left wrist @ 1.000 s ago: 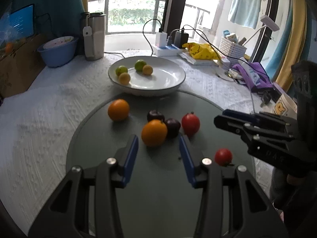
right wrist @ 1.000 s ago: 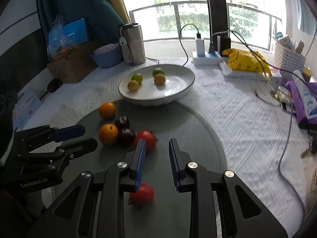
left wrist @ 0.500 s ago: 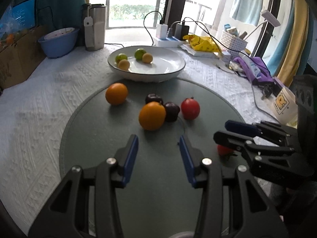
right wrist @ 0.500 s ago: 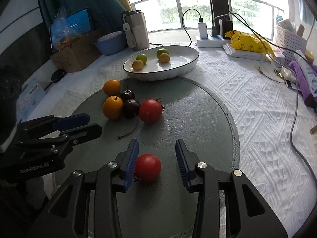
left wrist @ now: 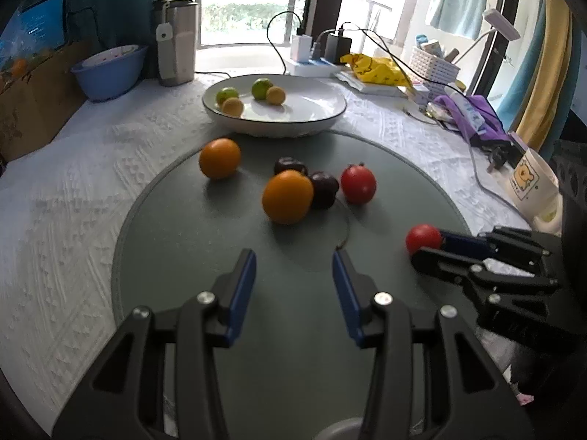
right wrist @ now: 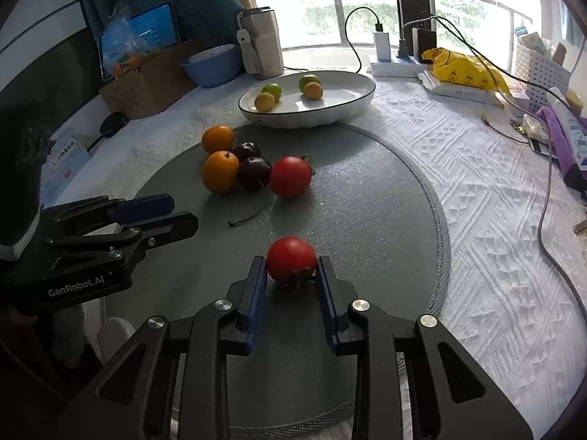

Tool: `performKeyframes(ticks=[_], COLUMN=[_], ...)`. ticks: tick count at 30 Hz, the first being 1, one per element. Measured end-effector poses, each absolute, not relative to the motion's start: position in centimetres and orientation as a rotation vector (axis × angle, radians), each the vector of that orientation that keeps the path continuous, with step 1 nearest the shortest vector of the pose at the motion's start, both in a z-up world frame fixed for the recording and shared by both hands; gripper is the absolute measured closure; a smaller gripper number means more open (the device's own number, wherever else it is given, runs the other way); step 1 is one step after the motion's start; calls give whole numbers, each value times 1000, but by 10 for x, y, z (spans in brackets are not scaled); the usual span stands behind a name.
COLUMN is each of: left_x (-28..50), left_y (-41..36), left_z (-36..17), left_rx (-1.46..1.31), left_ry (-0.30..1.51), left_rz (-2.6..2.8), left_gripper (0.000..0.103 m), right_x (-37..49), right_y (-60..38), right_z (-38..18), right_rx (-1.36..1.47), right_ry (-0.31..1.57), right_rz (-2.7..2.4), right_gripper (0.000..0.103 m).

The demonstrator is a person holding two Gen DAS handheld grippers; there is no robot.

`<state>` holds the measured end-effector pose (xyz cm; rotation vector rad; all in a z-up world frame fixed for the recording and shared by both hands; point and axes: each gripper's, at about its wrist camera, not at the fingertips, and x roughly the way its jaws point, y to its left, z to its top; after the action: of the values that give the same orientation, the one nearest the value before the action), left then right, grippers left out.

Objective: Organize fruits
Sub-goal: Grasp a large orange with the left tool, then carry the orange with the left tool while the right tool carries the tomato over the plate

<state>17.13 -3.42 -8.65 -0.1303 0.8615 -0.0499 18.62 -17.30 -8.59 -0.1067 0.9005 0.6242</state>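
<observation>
My right gripper [right wrist: 291,269] is shut on a small red tomato [right wrist: 291,258] low over the grey round mat [right wrist: 385,220]; it also shows in the left wrist view [left wrist: 423,239]. My left gripper [left wrist: 293,271] is open and empty above the mat, short of a near orange [left wrist: 287,196]. A second orange [left wrist: 219,158], two dark plums [left wrist: 323,189] and a larger tomato [left wrist: 358,184] lie on the mat. A white plate [left wrist: 312,106] behind holds several small green and yellow citrus fruits [left wrist: 262,88].
A steel tumbler [left wrist: 177,42] and blue bowl [left wrist: 106,73] stand at the back left. A power strip with cables [left wrist: 312,66], yellow bag [left wrist: 374,69], white basket [left wrist: 433,69] and a mug [left wrist: 532,183] crowd the right side. A loose stem [right wrist: 249,216] lies on the mat.
My right gripper has closed around the small tomato, which was loose between its open fingers. My left gripper has drawn back a little from the orange and stays open.
</observation>
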Motion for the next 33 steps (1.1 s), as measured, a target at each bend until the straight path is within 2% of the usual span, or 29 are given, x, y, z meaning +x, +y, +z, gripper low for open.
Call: performKeyframes(ticks=[23, 26, 33], left_x=[225, 225, 221], left_y=[-28, -29, -24], left_z=[-90, -91, -85], left_rx=[-48, -42, -55], left_ry=[870, 876, 859], left_rz=[-101, -118, -139], left_gripper=[59, 68, 69], right_x=[235, 236, 240], right_y=[-171, -169, -166], right_z=[-81, -78, -66], right_rx=[-81, -89, -103], right_ry=[901, 894, 870], right_rz=[575, 566, 553], right_gripper=[74, 74, 74])
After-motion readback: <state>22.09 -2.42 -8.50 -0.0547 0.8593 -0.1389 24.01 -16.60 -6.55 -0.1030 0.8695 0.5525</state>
